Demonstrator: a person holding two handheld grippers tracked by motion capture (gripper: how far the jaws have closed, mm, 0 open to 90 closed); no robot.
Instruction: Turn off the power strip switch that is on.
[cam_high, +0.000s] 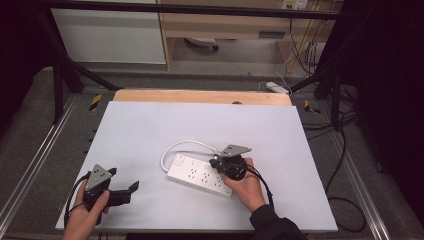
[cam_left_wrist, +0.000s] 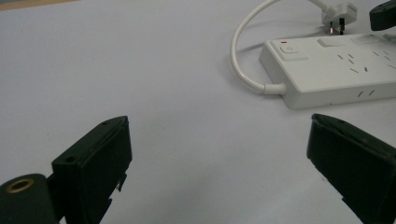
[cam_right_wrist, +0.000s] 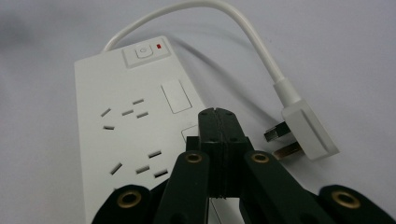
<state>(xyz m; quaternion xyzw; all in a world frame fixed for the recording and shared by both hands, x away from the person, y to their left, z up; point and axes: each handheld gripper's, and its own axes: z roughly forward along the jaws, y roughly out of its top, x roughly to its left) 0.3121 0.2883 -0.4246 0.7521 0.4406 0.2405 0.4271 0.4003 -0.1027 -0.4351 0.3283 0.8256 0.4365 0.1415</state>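
Observation:
A white power strip (cam_high: 199, 176) lies on the white tabletop (cam_high: 150, 125), right of centre. Its white cable (cam_high: 175, 148) loops round to the far side. In the right gripper view the cable ends in a flat white plug (cam_right_wrist: 306, 135) lying loose beside the strip (cam_right_wrist: 126, 126). My right gripper (cam_high: 216, 162) hovers over the strip's right part, its jaws pressed together with nothing between them (cam_right_wrist: 217, 116). My left gripper (cam_high: 123, 179) rests near the front left edge, clear of the strip, and stands wide open (cam_left_wrist: 217, 154) over bare table. The strip (cam_left_wrist: 327, 65) lies ahead of it to the right.
A wooden strip (cam_high: 200, 96) runs along the table's far edge. Metal frame rails (cam_high: 35, 150) flank both sides. Black cables (cam_high: 345, 200) trail on the floor at right, and another white adapter (cam_high: 277, 87) lies beyond the far edge.

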